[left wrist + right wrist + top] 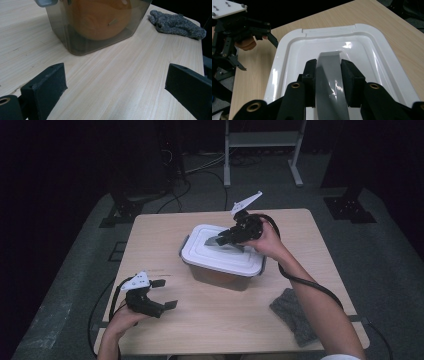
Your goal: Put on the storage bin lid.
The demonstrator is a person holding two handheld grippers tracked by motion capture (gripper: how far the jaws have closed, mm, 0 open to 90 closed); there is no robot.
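A clear storage box [220,272] with a white lid [200,251] stands mid-table. Its smoky wall [75,37] shows a round orange object [100,17] inside. My right gripper [226,238] reaches over the lid from the right. Its black jaws are shut on the lid's grey handle [329,62], one pad on each side, above the white lid [367,50]. Near the table's front left corner my left gripper [165,294] rests low and open. Nothing but bare wood lies between its fingers [116,80]. It also appears past the lid's corner as the left gripper [244,30].
A grey knitted cloth [295,315] lies at the table's front right, seen also as the cloth [177,23] beyond the box. Cables trail from both grippers. A metal stand [262,150] and dark tripod bases stand on the floor behind the table [165,235].
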